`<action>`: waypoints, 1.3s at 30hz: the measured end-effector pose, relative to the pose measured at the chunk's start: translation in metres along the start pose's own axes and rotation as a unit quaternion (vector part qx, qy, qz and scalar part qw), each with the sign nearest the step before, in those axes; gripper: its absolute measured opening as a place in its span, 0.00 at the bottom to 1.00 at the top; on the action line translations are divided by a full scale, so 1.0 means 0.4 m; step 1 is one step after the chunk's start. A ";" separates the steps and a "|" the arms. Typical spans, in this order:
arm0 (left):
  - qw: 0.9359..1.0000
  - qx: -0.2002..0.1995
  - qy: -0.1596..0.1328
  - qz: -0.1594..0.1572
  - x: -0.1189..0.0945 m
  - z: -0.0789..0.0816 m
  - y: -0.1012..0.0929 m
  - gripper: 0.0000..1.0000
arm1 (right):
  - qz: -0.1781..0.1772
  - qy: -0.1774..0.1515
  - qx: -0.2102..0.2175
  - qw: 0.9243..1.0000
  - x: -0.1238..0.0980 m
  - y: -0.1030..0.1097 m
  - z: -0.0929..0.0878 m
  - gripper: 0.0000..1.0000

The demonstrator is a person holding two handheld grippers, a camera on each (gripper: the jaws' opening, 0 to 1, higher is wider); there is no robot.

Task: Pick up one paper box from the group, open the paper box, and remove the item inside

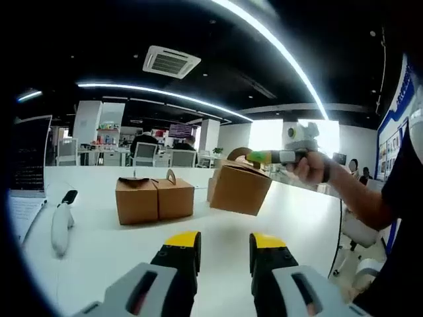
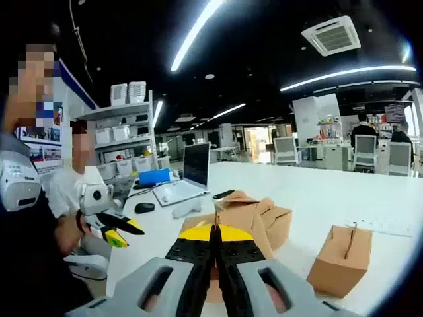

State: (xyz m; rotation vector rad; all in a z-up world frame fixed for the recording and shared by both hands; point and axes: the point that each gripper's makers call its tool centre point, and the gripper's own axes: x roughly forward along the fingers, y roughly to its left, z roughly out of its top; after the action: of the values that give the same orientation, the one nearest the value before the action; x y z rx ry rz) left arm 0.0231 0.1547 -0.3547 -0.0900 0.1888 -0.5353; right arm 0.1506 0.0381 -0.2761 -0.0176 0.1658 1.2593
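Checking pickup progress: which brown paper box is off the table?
The brown paper box held by the right gripper, tilted in the air; the pair of brown boxes rests on the white table.

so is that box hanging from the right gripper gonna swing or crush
The lifted paper box hangs tilted off the right hand-held gripper, so it probably swings freely. It looks like thin folded card, likely light and easy to dent if squeezed.

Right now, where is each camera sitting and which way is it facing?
Left gripper view: rides the open left gripper, facing across the white table at paper boxes and the right gripper lifting one box.
Right gripper view: rides the shut right gripper, over its held box, facing a laptop.
Shared: table, boxes.
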 end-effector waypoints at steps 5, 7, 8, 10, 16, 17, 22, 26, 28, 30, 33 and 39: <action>1.000 -0.008 0.003 0.009 -0.009 -0.007 0.016 0.32 | 0.094 -0.003 -0.011 0.996 0.033 0.049 -0.006 0.03; 1.000 -0.009 0.000 0.013 -0.014 0.000 0.021 0.32 | 0.127 0.000 -0.024 0.992 0.046 0.060 -0.012 0.03; 1.000 -0.009 -0.002 0.015 -0.018 0.004 0.022 0.32 | 0.138 0.007 -0.030 0.990 0.052 0.063 -0.020 0.03; 1.000 -0.006 -0.008 0.014 -0.022 0.011 0.023 0.32 | 0.152 0.027 -0.059 0.986 0.063 0.070 -0.041 0.03; 1.000 -0.001 0.007 0.013 -0.021 -0.005 0.034 0.32 | 0.212 0.028 -0.090 0.973 0.079 0.128 -0.049 0.03; 1.000 -0.003 0.008 0.012 -0.021 -0.005 0.035 0.32 | 0.218 0.031 -0.096 0.971 0.082 0.134 -0.052 0.03; 1.000 -0.002 -0.001 0.015 -0.022 0.002 0.043 0.32 | 0.227 0.048 -0.104 0.967 0.095 0.141 -0.072 0.03; 1.000 -0.009 -0.006 0.016 -0.022 0.001 0.049 0.32 | 0.235 0.054 -0.104 0.965 0.098 0.131 -0.082 0.03; 1.000 -0.009 -0.005 0.014 -0.022 -0.002 0.051 0.32 | 0.239 0.057 -0.103 0.964 0.103 0.131 -0.088 0.03; 1.000 -0.012 -0.003 0.012 -0.021 -0.004 0.052 0.32 | 0.246 0.061 -0.105 0.962 0.108 0.133 -0.096 0.03; 1.000 -0.010 -0.004 0.010 -0.022 -0.002 0.054 0.32 | 0.249 0.066 -0.105 0.961 0.115 0.131 -0.104 0.03; 1.000 -0.019 -0.009 0.021 -0.026 -0.014 0.074 0.32 | 0.253 0.075 -0.110 0.958 0.112 0.130 -0.118 0.03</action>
State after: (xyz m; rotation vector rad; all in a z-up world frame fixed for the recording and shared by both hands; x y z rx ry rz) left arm 0.0277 0.1852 -0.3627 -0.1275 0.1825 -0.4880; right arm 0.1091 0.0916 -0.3247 -0.2783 0.1661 1.7859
